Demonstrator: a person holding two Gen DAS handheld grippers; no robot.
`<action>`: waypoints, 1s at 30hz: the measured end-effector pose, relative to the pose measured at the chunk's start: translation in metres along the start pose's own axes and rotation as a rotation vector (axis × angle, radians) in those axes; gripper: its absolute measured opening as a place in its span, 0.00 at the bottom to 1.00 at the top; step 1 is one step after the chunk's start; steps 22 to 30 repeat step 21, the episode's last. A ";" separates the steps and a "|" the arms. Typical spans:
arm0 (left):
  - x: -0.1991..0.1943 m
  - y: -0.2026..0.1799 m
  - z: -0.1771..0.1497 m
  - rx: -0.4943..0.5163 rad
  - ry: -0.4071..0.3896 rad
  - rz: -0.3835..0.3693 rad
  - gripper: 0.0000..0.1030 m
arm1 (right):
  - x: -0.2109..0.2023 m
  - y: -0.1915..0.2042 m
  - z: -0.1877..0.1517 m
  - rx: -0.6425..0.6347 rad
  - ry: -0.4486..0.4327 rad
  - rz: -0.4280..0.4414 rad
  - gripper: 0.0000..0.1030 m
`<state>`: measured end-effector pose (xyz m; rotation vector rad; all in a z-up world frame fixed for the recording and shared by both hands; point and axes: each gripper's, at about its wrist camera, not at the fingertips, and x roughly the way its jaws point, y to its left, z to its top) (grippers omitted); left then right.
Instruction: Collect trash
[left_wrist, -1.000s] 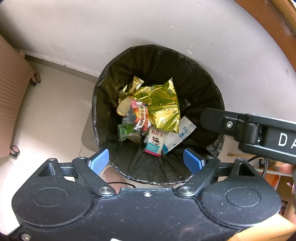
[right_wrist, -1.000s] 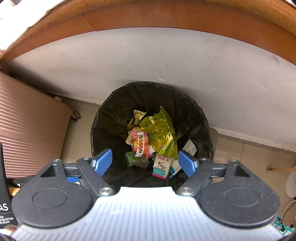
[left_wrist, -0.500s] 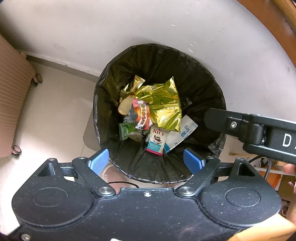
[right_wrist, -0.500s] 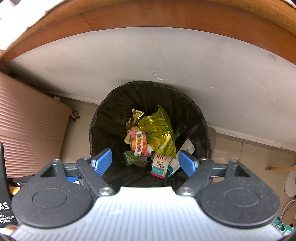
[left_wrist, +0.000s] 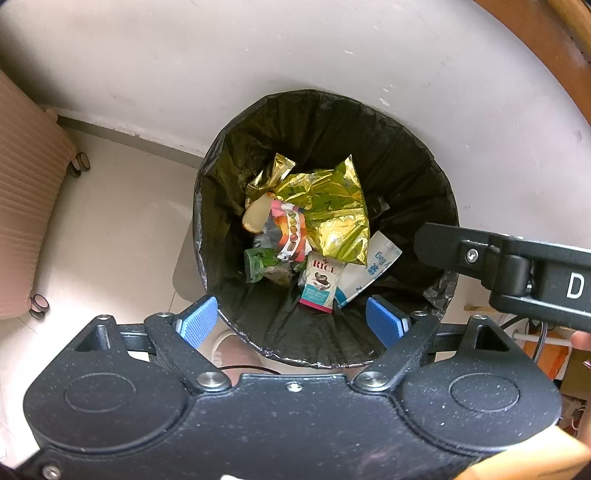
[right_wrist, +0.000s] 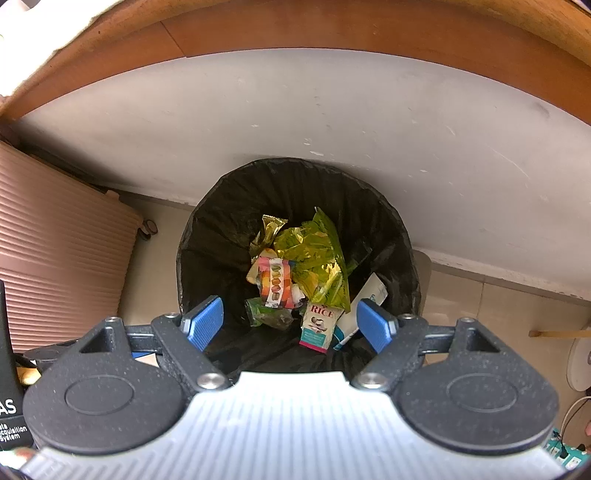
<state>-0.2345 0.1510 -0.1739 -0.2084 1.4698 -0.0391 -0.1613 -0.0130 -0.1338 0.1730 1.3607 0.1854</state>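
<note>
A round bin lined with a black bag (left_wrist: 399, 155) (right_wrist: 221, 236) stands on the floor against a white wall. Inside lie several wrappers: a crumpled gold foil bag (left_wrist: 332, 210) (right_wrist: 314, 254), a small "RICE" packet (left_wrist: 319, 282) (right_wrist: 319, 325), a striped orange wrapper (left_wrist: 290, 232) (right_wrist: 275, 282), a green wrapper (left_wrist: 258, 262) and a white sachet (left_wrist: 371, 266). My left gripper (left_wrist: 293, 325) hangs open above the bin's near rim, nothing between its blue pads. My right gripper (right_wrist: 291, 326) also hovers open and empty over the bin. Part of the right gripper's body (left_wrist: 517, 273) shows in the left wrist view.
A ribbed pink suitcase on wheels (left_wrist: 26, 206) (right_wrist: 59, 258) stands left of the bin. A wooden edge (right_wrist: 332, 33) runs above the white wall (left_wrist: 258, 55). Tiled floor (left_wrist: 110, 236) lies to the left; cables and a power strip (right_wrist: 569, 450) lie at the right.
</note>
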 end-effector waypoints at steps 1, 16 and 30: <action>0.000 0.000 0.000 0.001 0.000 0.000 0.84 | 0.000 0.000 0.000 0.000 0.000 0.000 0.85; -0.001 0.003 -0.001 -0.005 0.005 -0.005 0.84 | 0.000 -0.002 -0.002 0.002 0.002 -0.004 0.85; -0.005 0.002 -0.002 0.007 -0.002 -0.012 0.84 | -0.002 -0.002 -0.005 0.005 -0.002 -0.009 0.85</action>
